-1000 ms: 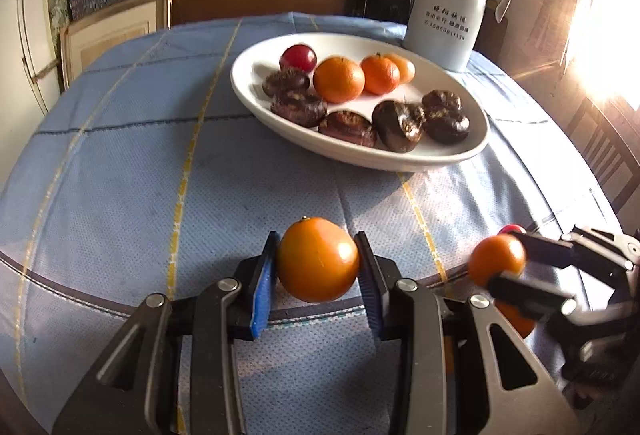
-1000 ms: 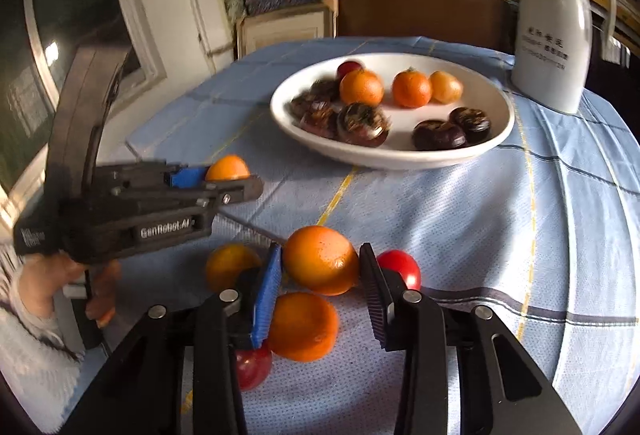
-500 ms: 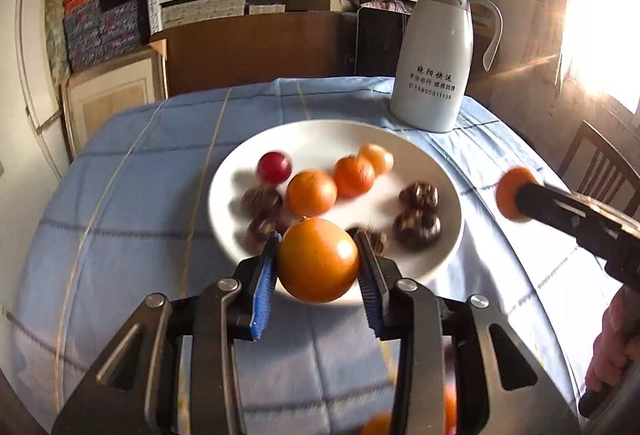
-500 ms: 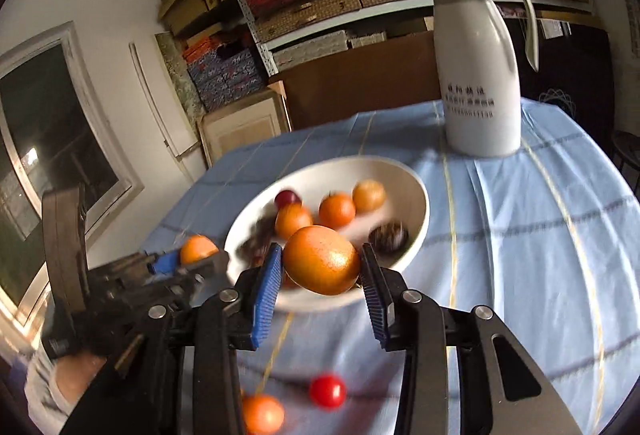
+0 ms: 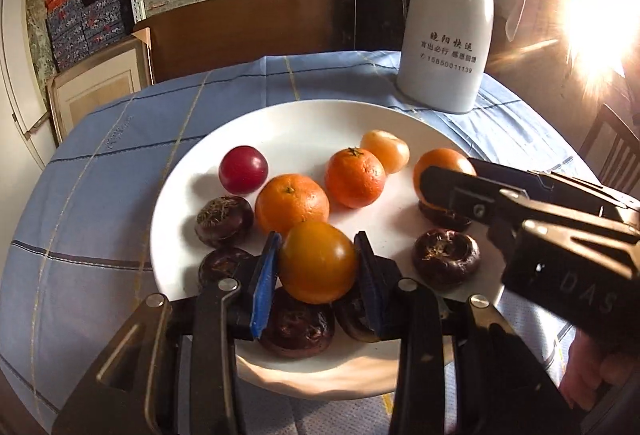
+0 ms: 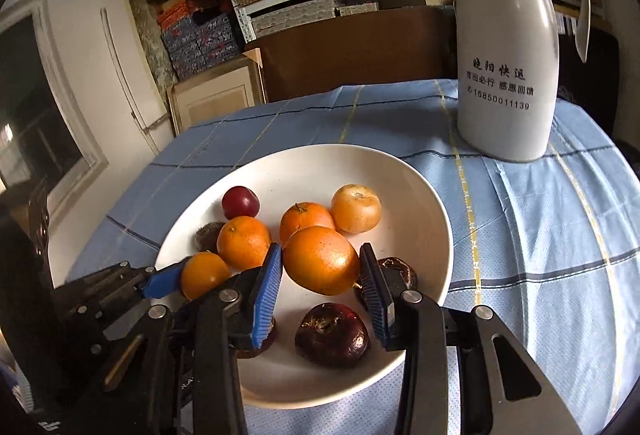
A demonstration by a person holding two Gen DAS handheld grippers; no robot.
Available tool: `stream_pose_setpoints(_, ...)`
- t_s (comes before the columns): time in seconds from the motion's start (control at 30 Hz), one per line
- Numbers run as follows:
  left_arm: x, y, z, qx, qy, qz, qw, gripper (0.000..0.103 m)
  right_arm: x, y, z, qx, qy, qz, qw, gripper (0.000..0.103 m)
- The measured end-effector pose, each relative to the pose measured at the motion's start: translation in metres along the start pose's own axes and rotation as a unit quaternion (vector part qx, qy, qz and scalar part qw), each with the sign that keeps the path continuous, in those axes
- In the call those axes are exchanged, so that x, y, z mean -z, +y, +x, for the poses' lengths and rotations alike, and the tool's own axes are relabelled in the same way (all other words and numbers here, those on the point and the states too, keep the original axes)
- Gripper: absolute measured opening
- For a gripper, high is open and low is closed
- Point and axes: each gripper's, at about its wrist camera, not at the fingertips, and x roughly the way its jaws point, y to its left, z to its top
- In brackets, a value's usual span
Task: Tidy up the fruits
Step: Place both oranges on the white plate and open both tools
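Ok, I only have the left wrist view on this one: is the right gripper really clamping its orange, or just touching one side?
Observer: Clamping. In the right wrist view the right gripper has both blue pads pressed against the orange, one on each side.
Operator: Is it over the plate?
Observer: Yes, it is over the white plate, and a water chestnut lies in the plate nearer that camera.
Operator: And my left gripper from there?
Observer: The left gripper carries its small orange at the plate's left side, close beside a mandarin.
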Motion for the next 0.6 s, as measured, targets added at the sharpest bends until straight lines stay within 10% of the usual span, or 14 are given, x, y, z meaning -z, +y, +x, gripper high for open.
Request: stream_pose_setpoints(0.6, 0.002, -0.005, -0.005, -0.004, -0.01, 0.009, 0.9999, 0.037, 0.001, 0.006, -0.013, 0.004, -0.017, -0.014, 1.0, 0.04)
